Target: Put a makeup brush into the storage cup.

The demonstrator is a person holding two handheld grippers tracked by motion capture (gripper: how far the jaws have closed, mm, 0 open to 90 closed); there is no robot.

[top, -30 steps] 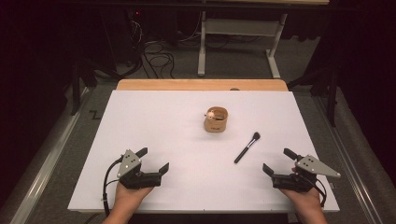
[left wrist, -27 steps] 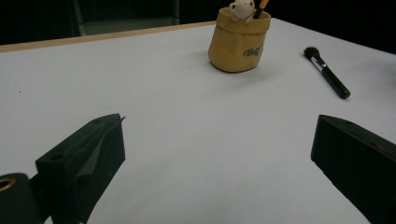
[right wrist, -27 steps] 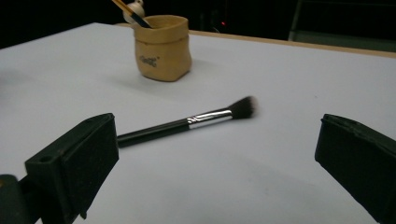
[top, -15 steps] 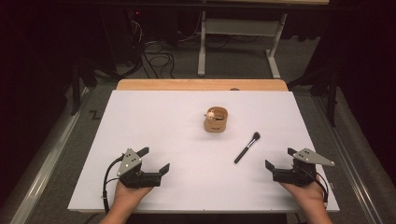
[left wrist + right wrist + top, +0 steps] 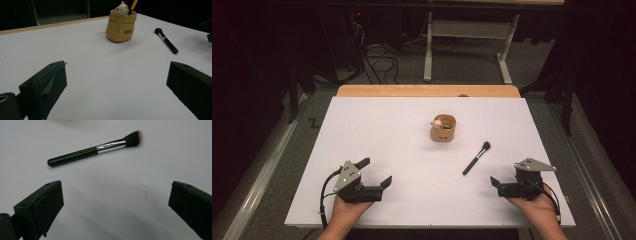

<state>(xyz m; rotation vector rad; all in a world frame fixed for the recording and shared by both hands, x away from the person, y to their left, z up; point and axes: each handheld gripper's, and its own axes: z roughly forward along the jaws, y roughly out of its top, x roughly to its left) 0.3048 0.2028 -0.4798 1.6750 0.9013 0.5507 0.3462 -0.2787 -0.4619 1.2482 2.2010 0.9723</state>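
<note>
Plainly, the makeup brush point(image 5: 96, 148) lies flat on the white desk point(image 5: 377, 130), just ahead of the spread, empty right claw point(image 5: 507, 181). Dark lettering on the tan holder point(image 5: 121, 26) is unreadable. Left claw point(image 5: 373, 172) spread, empty.

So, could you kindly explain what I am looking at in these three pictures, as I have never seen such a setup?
A person sits at a white table and holds a hand tool with two black jaws in each hand: the left gripper and the right gripper. One picture looks down from above; the other two come from small cameras riding on each gripper. On the table stand a tan pot with a little bear figure on its rim, and a black makeup brush lying flat. Both grippers are open and hold nothing.
</note>
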